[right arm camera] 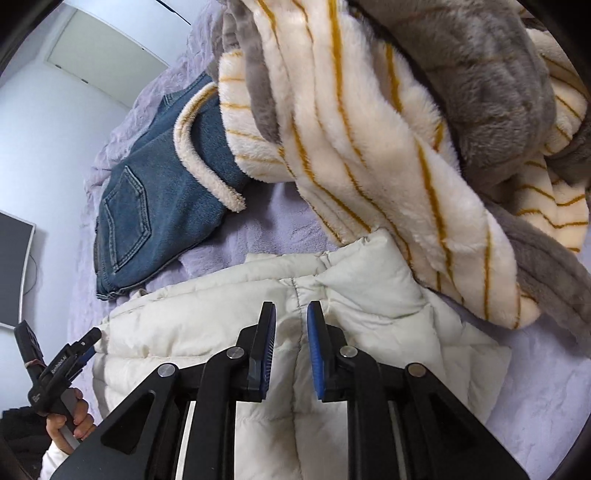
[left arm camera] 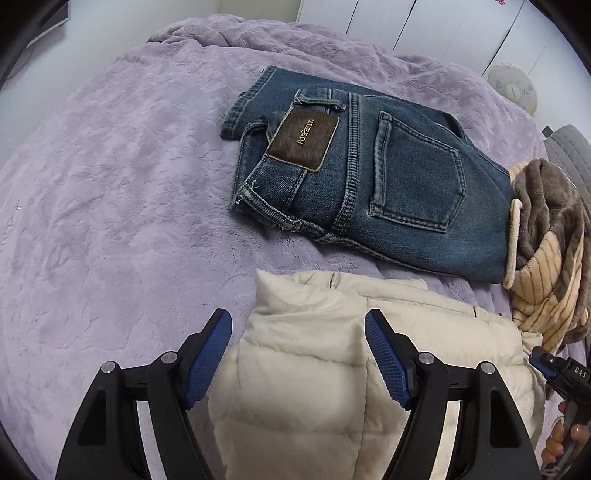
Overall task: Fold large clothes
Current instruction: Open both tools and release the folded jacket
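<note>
Tongs: left tongs spread wide over cream puffer jacket; right tongs narrowly parted above it, gripping nothing.

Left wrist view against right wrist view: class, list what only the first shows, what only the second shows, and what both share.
Only the left wrist view: the brown label patch on the jeans and the white cabinet doors. Only the right wrist view: a dark screen on the wall. Both: the cream puffer jacket, folded jeans, striped fleece blanket and lilac bedspread.
</note>
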### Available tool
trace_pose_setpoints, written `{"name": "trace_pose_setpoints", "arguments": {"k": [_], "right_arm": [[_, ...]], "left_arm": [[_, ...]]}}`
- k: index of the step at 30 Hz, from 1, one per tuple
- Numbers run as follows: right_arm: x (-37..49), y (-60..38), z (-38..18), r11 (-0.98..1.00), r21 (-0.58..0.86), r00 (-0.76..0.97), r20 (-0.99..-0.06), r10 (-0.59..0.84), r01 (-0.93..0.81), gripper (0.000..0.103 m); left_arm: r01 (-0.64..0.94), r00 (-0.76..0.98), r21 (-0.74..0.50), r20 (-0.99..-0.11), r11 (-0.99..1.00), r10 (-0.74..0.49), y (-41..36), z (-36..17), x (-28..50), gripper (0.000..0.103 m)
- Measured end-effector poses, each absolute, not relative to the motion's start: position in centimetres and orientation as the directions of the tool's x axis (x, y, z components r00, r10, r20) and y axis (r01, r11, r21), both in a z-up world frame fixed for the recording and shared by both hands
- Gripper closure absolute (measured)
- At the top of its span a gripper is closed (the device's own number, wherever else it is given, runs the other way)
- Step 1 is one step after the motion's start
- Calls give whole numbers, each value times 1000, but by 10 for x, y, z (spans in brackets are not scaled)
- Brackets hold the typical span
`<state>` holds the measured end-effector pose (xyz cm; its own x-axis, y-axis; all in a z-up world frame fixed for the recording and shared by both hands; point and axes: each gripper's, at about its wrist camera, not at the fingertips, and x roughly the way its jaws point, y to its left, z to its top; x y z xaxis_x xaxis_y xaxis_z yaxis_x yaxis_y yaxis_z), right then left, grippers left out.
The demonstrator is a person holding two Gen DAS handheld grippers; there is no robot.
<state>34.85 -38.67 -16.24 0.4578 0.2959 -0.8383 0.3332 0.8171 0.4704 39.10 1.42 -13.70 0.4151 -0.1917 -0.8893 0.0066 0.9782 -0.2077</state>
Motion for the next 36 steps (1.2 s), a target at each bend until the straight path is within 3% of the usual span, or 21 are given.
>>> {"name": "trace_pose_setpoints", "arguments": {"k": [1,3,6,13,14,16,20,25,27,29,33,35,36], "right_arm": [[343,-387,-157,809,484,468,-830,303,335,61],[330,-387,-145,794,509,490,-812,316,333,50],[308,-381,-132,784,534,504,-795,338,316,50],[260,-367,-125,749,569,493,-786,373,340,50],[254,-366,-125,743,573,492,-785,377,344,50],[242,-360,-126,734,579,486,-785,384,355,50],[211,-353,-127,717,593,480,-781,400,366,49],[180,-344,-134,679,628,474,-763,440,380,31],[170,-341,-137,666,636,471,-759,449,389,30],[162,-339,-142,650,645,470,-754,459,401,19],[153,-339,-155,612,660,475,-747,466,437,18],[149,-340,-164,582,670,472,-741,478,461,3],[146,-341,-168,566,676,479,-736,480,472,0]], "left_arm": [[11,417,-210,-888,978,-196,16,-132,384,27],[17,420,-221,-883,975,-208,19,-123,370,27],[21,409,-225,-887,974,-214,22,-114,346,15],[21,357,-212,-911,977,-205,21,-113,289,15],[24,356,-202,-914,979,-197,19,-113,282,14],[22,360,-177,-917,984,-173,18,-111,268,0],[36,353,-173,-919,984,-174,15,-111,243,0],[7,308,-181,-935,984,-174,18,-122,221,0],[-14,285,-177,-944,984,-166,21,-130,216,0],[-36,266,-176,-951,984,-160,25,-137,212,0],[-64,245,-158,-960,985,-138,29,-145,204,0],[-65,239,-156,-961,986,-136,31,-149,200,0],[-66,238,-153,-962,986,-133,31,-151,199,0]]}}
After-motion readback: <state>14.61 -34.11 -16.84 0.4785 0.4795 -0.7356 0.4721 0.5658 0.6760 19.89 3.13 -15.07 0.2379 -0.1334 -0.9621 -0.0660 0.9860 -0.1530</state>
